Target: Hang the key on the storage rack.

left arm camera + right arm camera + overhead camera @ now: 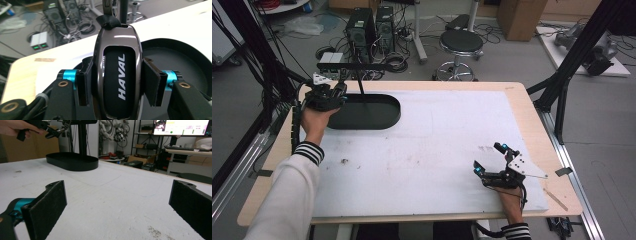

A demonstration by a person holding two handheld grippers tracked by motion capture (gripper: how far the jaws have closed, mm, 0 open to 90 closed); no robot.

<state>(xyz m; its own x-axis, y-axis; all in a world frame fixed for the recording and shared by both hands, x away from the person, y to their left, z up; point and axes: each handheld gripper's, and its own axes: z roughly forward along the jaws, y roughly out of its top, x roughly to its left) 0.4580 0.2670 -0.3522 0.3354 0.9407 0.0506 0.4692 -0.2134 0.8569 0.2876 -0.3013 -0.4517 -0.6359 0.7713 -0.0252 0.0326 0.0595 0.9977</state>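
A glossy dark key fob [117, 47] marked HAVAL stands upright between the jaws of my left gripper [117, 82], whose pads [84, 85] press on its two sides. A black strap and a metal clip rise from its top. That gripper [334, 95] hovers over the left end of a black oval stand base [377, 112] with a thin post [360, 82] and a horizontal bar [357, 65]. My right gripper [488, 157] rests low on the white mat [432, 150] near the front right, open, with nothing between its pads [53, 202].
The mat covers a wooden table [532, 120]. In the right gripper view the stand base [72, 161] sits far off at the left, with the left gripper [50, 131] above it. A stool [460, 45] and computer towers [372, 27] stand on the floor beyond.
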